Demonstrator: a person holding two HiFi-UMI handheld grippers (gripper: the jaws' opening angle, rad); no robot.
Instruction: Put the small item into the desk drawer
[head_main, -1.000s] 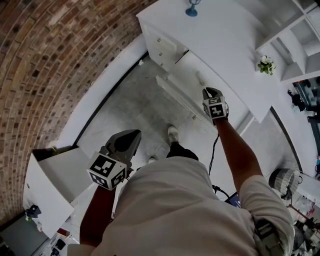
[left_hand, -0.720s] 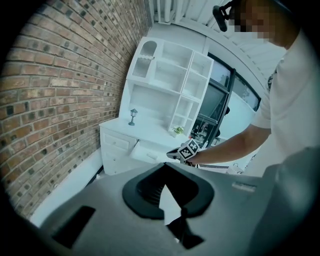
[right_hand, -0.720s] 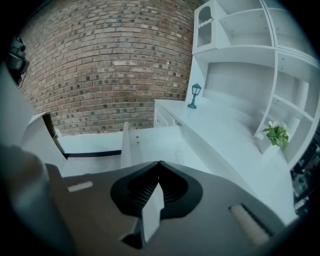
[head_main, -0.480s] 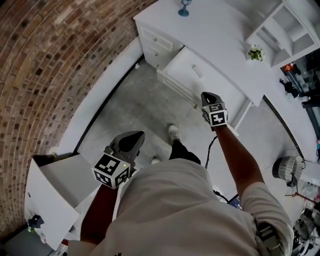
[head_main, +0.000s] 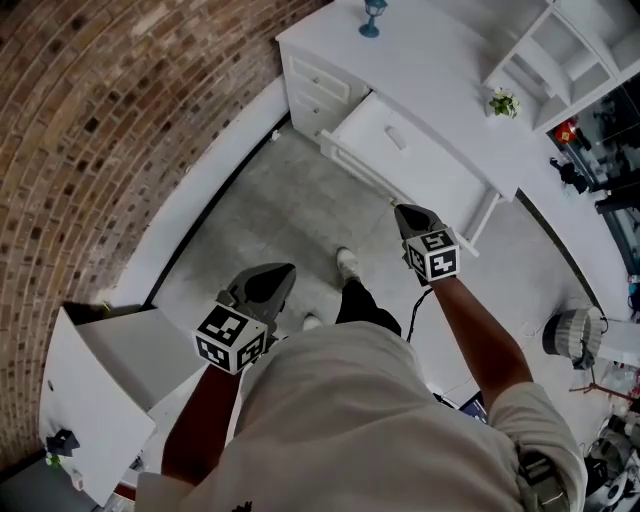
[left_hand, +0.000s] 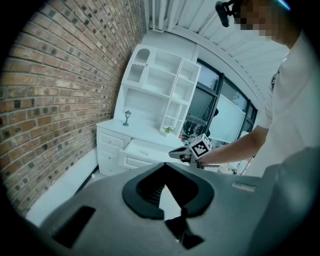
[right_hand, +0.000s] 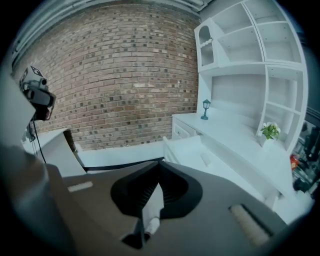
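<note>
Small item lies in the drawer, away from right gripper's jaws.

small white item lies in open drawer

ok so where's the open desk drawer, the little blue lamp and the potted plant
open desk drawer (head_main: 432, 166), head view, on the bare white bottom inside it
blue lamp (head_main: 372, 13), head view, on its upper part
potted plant (head_main: 501, 102), head view, on the green leaves
</note>
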